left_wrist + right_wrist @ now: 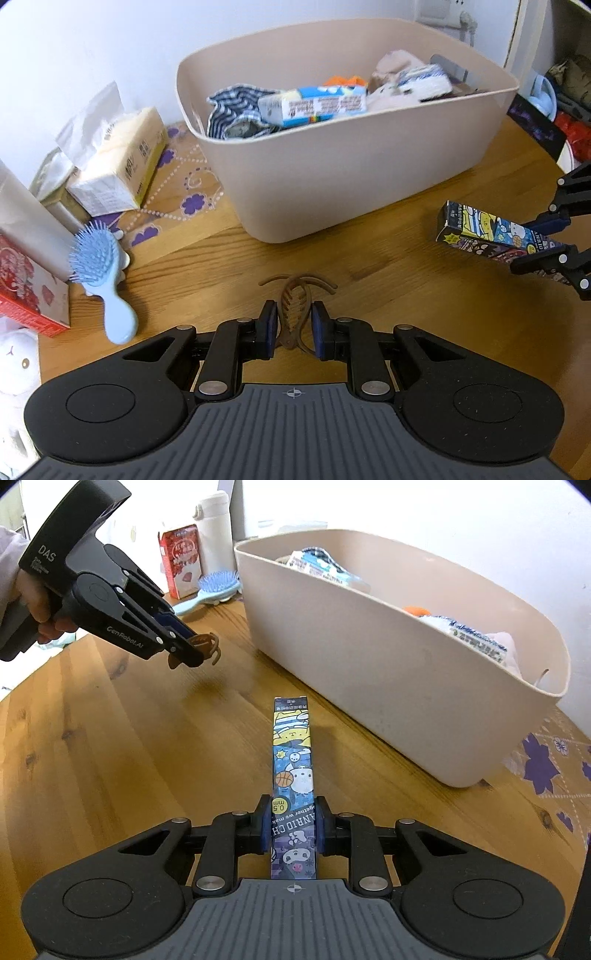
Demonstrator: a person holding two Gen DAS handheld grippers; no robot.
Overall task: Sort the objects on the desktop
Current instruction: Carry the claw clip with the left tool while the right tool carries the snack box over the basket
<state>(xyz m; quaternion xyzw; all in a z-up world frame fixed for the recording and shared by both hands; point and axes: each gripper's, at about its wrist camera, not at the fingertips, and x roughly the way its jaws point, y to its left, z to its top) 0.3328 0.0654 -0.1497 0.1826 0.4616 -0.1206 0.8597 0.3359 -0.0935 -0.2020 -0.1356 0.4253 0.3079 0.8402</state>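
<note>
My left gripper (294,325) is shut on a brown hair claw clip (291,306), lifted just above the wooden table (369,280). From the right wrist view the same left gripper (192,651) shows at upper left, held by a hand, with the clip (205,644) at its tips. My right gripper (291,823) is shut on a long cartoon-printed pen box (293,760) that sticks forward over the table. The left wrist view has that box (480,230) at the right edge in the right gripper (554,236). A beige bin (351,155) stands behind, holding cloth and packets.
A blue hairbrush (105,273), a tissue pack (122,166), a red box (26,288) and a white plush toy (14,369) crowd the left side. A purple-flowered mat (550,768) lies by the bin. A white bottle (214,520) stands at the back.
</note>
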